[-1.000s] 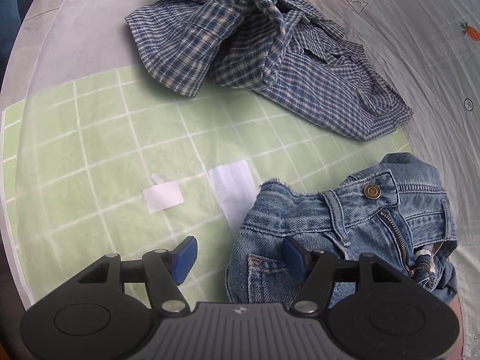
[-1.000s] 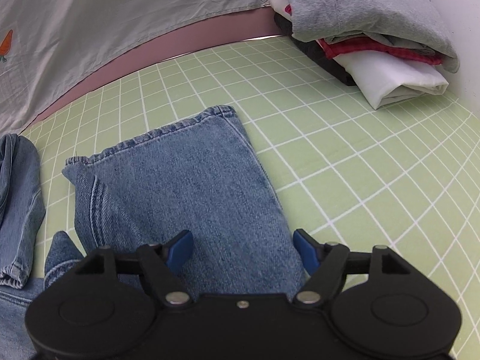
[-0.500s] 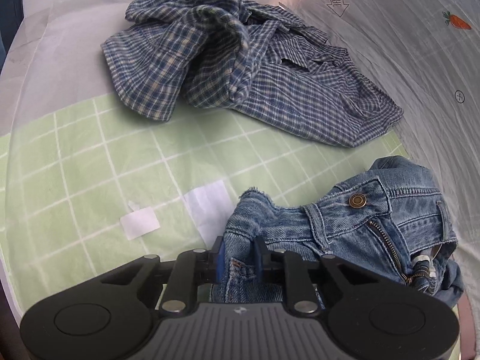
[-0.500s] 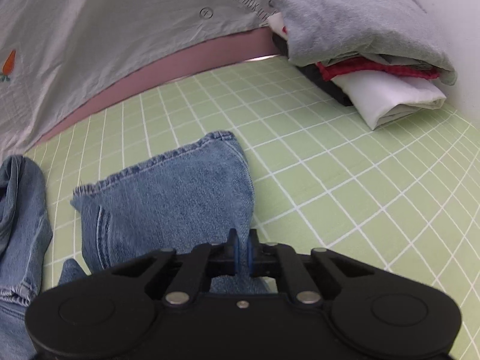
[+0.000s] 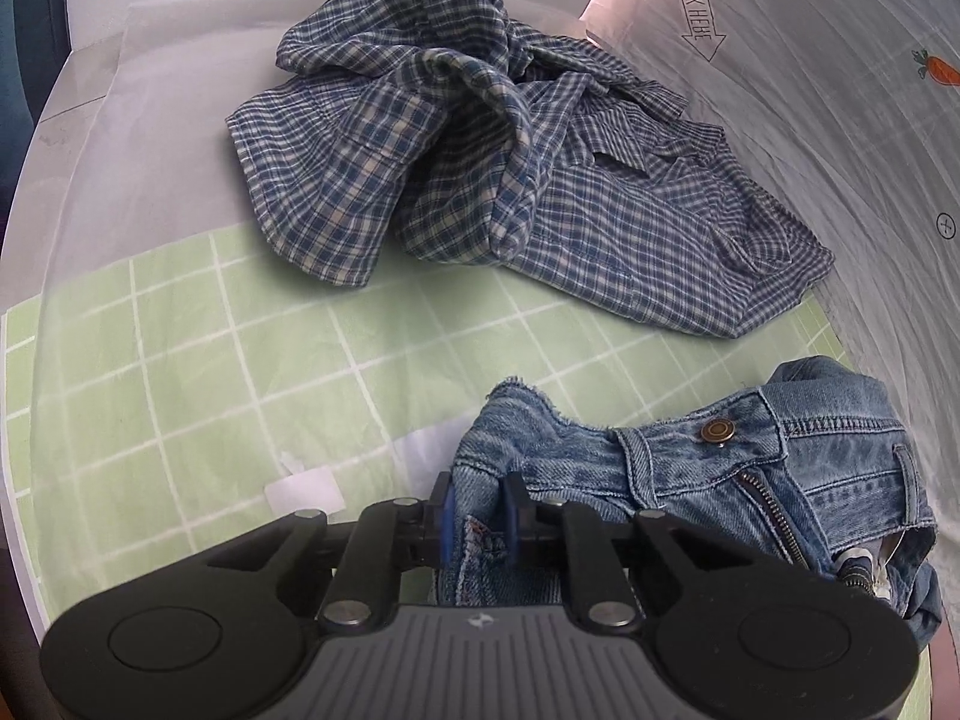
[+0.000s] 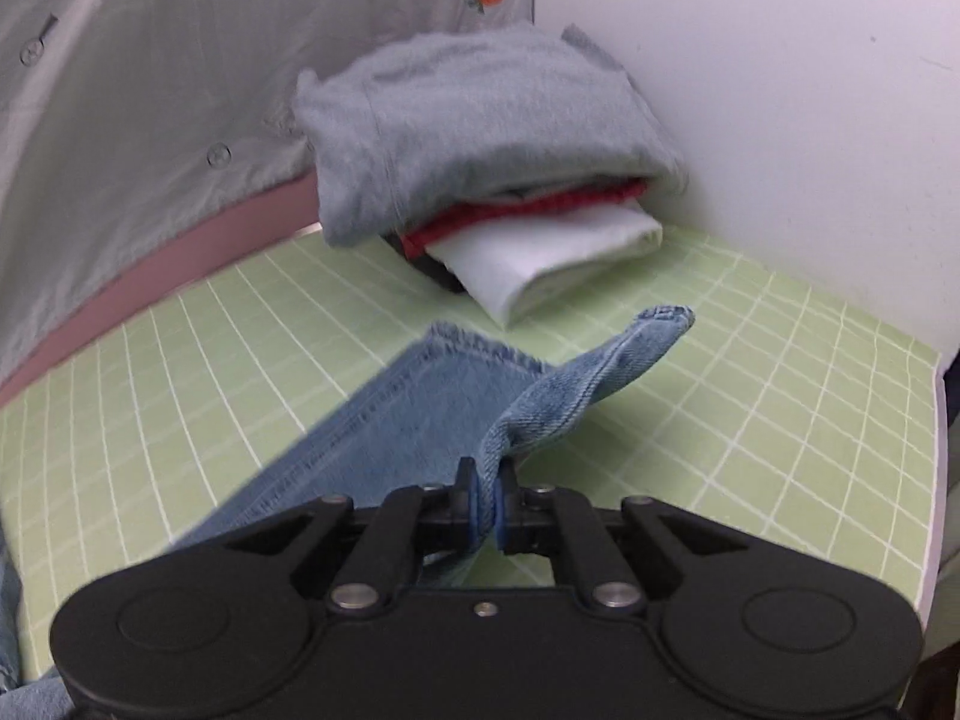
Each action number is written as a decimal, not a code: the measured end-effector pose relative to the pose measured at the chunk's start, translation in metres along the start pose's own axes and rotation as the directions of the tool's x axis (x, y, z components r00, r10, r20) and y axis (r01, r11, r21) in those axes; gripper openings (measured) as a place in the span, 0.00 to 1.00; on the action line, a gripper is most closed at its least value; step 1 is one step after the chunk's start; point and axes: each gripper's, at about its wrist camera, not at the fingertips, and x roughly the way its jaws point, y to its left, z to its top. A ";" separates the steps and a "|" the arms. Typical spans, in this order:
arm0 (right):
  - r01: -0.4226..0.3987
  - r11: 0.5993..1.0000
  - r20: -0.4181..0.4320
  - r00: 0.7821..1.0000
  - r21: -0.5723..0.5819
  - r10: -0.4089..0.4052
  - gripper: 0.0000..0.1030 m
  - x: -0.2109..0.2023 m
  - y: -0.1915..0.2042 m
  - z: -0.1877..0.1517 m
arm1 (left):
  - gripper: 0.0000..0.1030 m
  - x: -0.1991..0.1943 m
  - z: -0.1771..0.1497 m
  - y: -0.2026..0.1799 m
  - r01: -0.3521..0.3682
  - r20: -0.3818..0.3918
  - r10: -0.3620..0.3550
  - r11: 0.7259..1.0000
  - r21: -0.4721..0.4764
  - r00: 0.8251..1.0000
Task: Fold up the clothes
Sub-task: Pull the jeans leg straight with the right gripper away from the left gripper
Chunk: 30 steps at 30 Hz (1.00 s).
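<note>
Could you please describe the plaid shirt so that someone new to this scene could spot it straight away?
On the green grid mat, look to its far edge, beyond the jeans gripped in the left claw. The plaid shirt lies there in a crumpled heap. It is the only blue-and-white checked garment, and unfolded.

Left wrist view, low and close over the jeans waistband, facing the plaid shirt; right wrist view, equally near, facing folded clothes stack; both share jeans and green grid mat.
</note>
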 end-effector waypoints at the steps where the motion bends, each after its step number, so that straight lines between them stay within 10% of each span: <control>1: 0.007 1.000 -0.026 1.000 0.009 -0.006 0.06 0.004 -0.003 -0.008 | 0.17 -0.001 0.000 0.000 0.000 0.003 0.000 1.000 0.007 1.000; 24: -0.013 0.998 -0.117 0.993 -0.058 0.006 0.06 -0.076 -0.011 -0.096 | 0.13 -0.032 0.051 0.104 -0.146 0.072 0.142 0.988 0.054 0.987; 30: -0.014 0.997 -0.140 0.990 -0.071 0.004 0.13 -0.097 0.000 -0.111 | 0.26 -0.045 0.043 0.086 -0.130 0.105 0.115 0.980 0.150 0.988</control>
